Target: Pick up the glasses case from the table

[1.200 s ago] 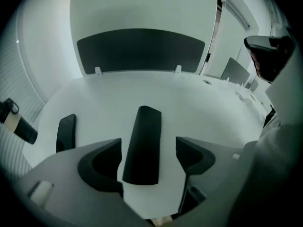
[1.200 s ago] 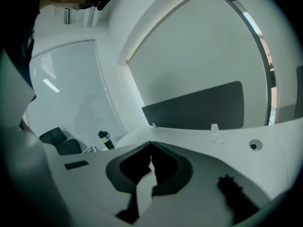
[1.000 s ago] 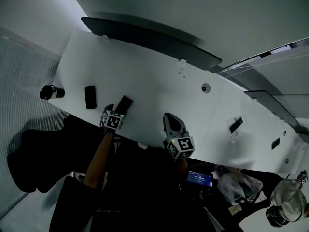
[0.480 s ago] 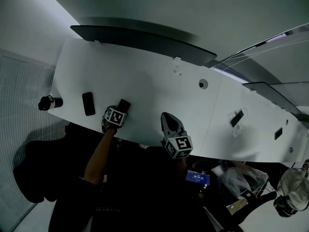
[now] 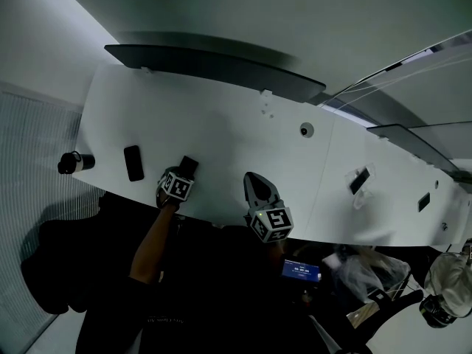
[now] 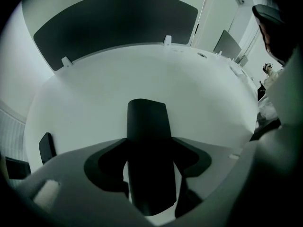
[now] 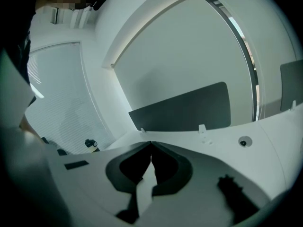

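Left claw (image 6: 148, 143) closing, pointing steeply down, black glasses case (image 6: 147, 117) lying flat on the white desk (image 5: 243, 127) lengthwise between the jaws, pads not yet pressing. I judge best: stay centred, pinch the long sides, lift straight. Right claw (image 7: 151, 148) idle, jaws together, empty.

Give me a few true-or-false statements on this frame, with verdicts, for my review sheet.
1. The case lies between the left gripper's jaws. True; the jaws are closing and do not yet press it.
2. The right gripper holds the case. False: it is shut on nothing.
3. A bottle is at the table's left end in the head view. True.
4. The case is white. False: it is dark, on a white table.
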Demonstrator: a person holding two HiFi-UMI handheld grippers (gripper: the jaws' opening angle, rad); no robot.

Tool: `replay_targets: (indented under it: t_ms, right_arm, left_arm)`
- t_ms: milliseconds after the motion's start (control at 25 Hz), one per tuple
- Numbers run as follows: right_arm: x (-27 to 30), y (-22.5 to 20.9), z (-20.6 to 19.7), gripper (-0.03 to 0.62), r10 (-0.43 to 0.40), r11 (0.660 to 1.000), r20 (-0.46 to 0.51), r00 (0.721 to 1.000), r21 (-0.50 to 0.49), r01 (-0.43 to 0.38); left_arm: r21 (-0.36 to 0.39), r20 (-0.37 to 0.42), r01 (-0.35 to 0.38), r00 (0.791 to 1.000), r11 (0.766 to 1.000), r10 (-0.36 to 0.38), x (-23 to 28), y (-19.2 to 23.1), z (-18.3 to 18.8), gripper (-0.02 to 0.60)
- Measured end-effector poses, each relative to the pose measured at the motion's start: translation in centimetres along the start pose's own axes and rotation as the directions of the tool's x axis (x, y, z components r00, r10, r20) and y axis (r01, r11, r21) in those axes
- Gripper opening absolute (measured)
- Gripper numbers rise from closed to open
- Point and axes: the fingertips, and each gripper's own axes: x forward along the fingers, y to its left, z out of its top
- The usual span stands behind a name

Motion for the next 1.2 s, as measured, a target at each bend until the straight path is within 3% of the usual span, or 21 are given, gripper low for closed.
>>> replay_targets:
  t_ms: [120,240,360,480,560,600,760,800,920,1080,1200]
  right_arm:
    - [-0.3,-0.3,0.3,0.008,-0.005,1.000,0.003,1.000,-0.003,0.005]
    - [-0.2,-0.5,0.6,0.008,-0.003,1.000,0.004,1.000,-0.005,0.003]
    - [-0.1,-0.3,0.9,0.008,0.012,1.000,0.004,1.000,-0.016,-0.012]
    - [-0.1,0.5,1.7,0.008,0.041,0.999,0.017,0.999,-0.022,-0.041]
    - [0.3,1.8,2.5,0.008,0.081,0.996,0.028,0.996,-0.049,-0.079]
    - [0.5,2.6,2.9,0.008,0.109,0.992,0.034,0.994,-0.069,-0.106]
    - [0.8,6.3,5.5,0.008,0.249,0.952,0.083,0.965,-0.205,-0.228]
    - [0.7,6.8,6.2,0.008,0.269,0.944,0.096,0.958,-0.222,-0.242]
    - [0.5,7.2,6.8,0.008,0.283,0.939,0.115,0.952,-0.235,-0.251]
    - [0.6,7.4,5.8,0.008,0.269,0.946,0.093,0.959,-0.212,-0.244]
    - [0.6,7.3,5.1,0.008,0.257,0.950,0.088,0.962,-0.204,-0.235]
  left_arm:
    - [-0.022,0.043,0.018,0.999,1.000,-0.017,-0.9,-0.4,0.4,0.298]
    - [-0.106,0.174,0.087,0.982,0.991,-0.068,-3.1,-0.9,2.5,0.298]
    - [-0.213,0.342,0.218,0.930,0.952,-0.136,-6.5,-1.3,4.8,0.298]
    - [-0.209,0.484,0.289,0.861,0.934,-0.158,-10.8,-1.3,7.3,0.298]
    - [-0.174,0.572,0.329,0.801,0.928,-0.177,-14.5,-1.3,9.3,0.298]
    - [-0.157,0.623,0.360,0.758,0.920,-0.191,-16.8,-1.3,10.4,0.298]
    - [-0.107,0.815,0.521,0.534,0.847,-0.226,-24.6,-1.5,13.4,0.299]
    - [-0.100,0.841,0.551,0.491,0.829,-0.225,-25.2,-1.6,13.5,0.299]
    - [-0.073,0.876,0.626,0.412,0.776,-0.250,-25.1,-2.8,13.4,0.299]
    - [0.029,0.896,0.739,0.280,0.673,-0.346,-25.6,-5.8,13.3,0.299]
    - [0.102,0.894,0.765,0.210,0.636,-0.396,-26.3,-7.5,13.2,0.299]
